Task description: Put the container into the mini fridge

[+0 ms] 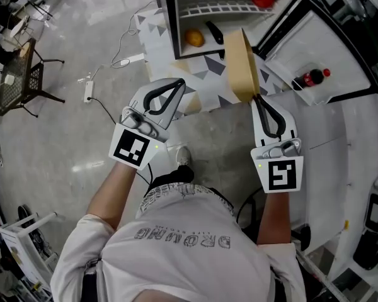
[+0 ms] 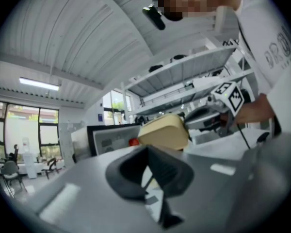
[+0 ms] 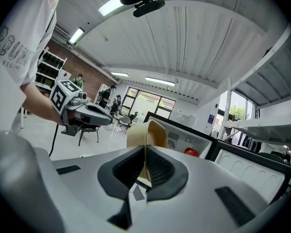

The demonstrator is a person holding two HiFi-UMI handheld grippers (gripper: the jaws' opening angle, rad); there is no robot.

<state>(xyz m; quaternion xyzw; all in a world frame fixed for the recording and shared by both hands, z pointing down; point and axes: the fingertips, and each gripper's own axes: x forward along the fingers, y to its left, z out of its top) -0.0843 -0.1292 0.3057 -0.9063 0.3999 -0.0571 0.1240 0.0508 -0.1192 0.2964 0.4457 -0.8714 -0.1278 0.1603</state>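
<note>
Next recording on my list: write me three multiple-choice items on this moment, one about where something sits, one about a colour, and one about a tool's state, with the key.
1. Where is the dark bottle with the red cap?
A. On the floor
B. In the tray of the open fridge door
C. On the fridge's top rack

2. What colour is the container?
A. Blue
B. Green
C. Beige

3. What state is the right tool in?
A. Shut on the container
B. Open and empty
C. Lying on the floor

Key:
1 B, the head view shows the bottle lying in the door's tray.
2 C, it looks pale tan in every view.
3 A, the right gripper view shows its jaws pinching the container's thin edge.
</note>
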